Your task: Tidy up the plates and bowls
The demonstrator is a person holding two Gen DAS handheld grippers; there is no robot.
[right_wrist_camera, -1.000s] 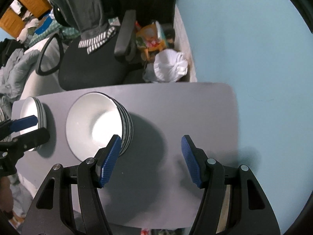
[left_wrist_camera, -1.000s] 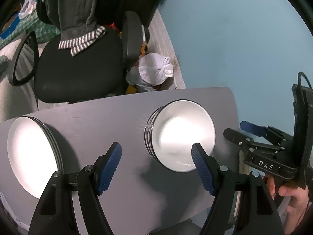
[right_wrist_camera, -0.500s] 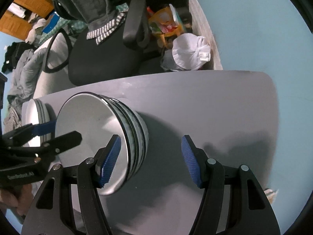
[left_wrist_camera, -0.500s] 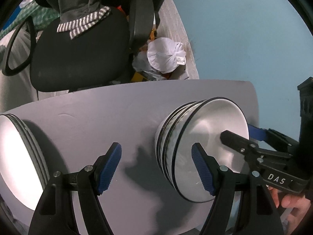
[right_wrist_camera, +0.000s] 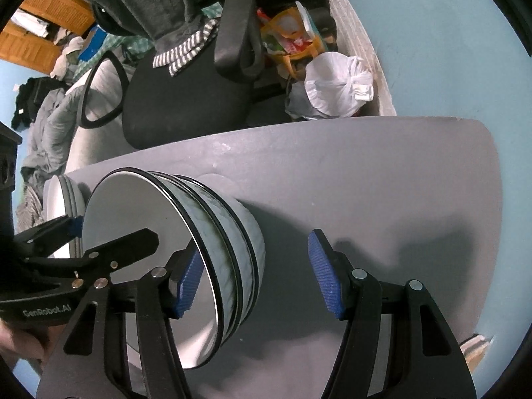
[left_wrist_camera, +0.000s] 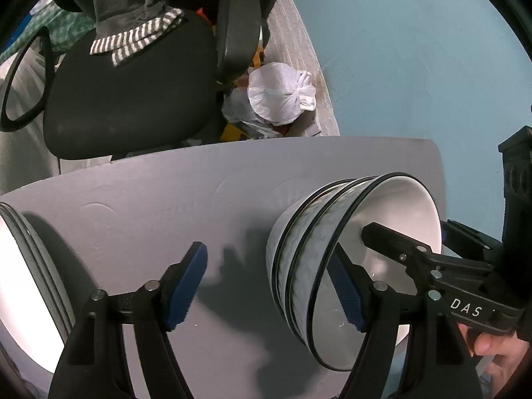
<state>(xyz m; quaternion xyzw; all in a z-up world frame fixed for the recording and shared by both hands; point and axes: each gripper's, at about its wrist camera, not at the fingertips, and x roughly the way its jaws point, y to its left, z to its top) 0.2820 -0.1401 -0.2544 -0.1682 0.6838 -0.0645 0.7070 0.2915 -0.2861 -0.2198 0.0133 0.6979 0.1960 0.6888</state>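
Here, the stack of bowls (left_wrist_camera: 335, 266) sits on the grey table (left_wrist_camera: 166, 206), at the lower right of the left wrist view and the lower left of the right wrist view. It therefore lies between my two grippers, and both reach it about equally.

My left gripper (left_wrist_camera: 269, 287) straddles the stack's near rim. One blue pad is inside the top bowl at the lower right of the frame; the other stands over bare table at lower centre. The jaws are closing. The rim is between them, but the outer pad is well clear of the bowl wall, so nothing is held.

My right gripper (right_wrist_camera: 256, 276) mirrors this from the other side. One pad is inside the top bowl at the lower left of the frame, the other over bare table at lower centre. These jaws stand partly open, with a clear gap outside the bowl wall. Nothing is held.

The bowls have no long axis. In my judgement, each outer pad must close inward toward the stack's centre.

The stack of plates (left_wrist_camera: 23, 282) lies at the far left edge of the left wrist view, beyond the left gripper.
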